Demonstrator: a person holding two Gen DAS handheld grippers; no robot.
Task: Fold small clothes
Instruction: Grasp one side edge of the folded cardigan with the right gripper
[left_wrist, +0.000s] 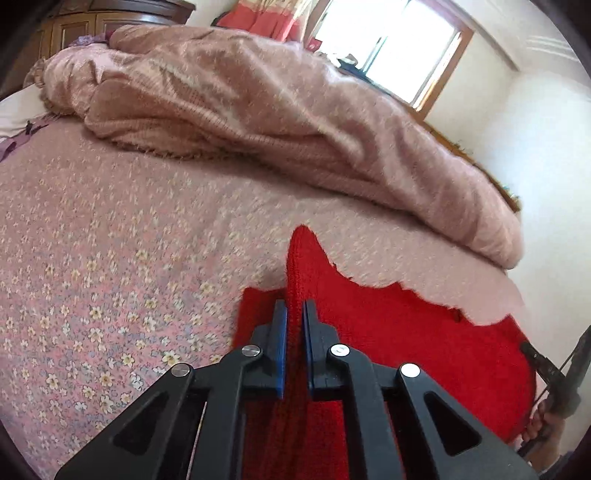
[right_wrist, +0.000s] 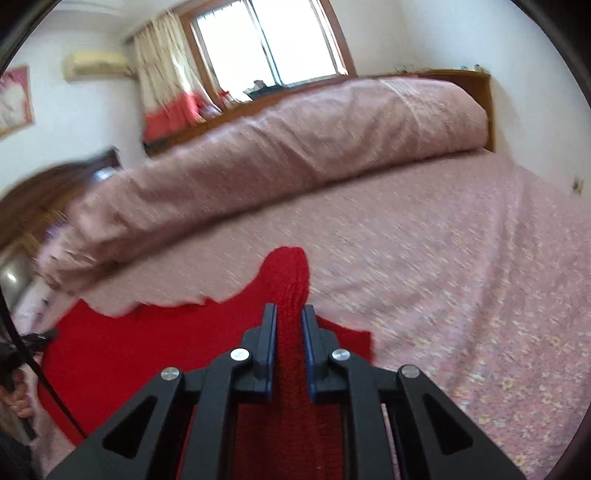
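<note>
A red knitted garment (left_wrist: 406, 332) lies on the flowered pink bedspread (left_wrist: 110, 240), near the bed's front edge. My left gripper (left_wrist: 294, 308) is shut on a raised fold at the garment's left end, red knit pinched between its blue pads. In the right wrist view the same red garment (right_wrist: 147, 343) spreads to the left, and my right gripper (right_wrist: 290, 312) is shut on a thick ridge of knit at its right end. Both pinched folds stand up beyond the fingertips. The garment's near edge is hidden under the grippers.
A bulky rolled pink quilt (left_wrist: 277, 110) lies across the back of the bed. Behind it are a window (right_wrist: 269, 40) and a wooden headboard (right_wrist: 480, 96). A person's hand (right_wrist: 16, 402) holding the other gripper shows at the left edge of the right wrist view.
</note>
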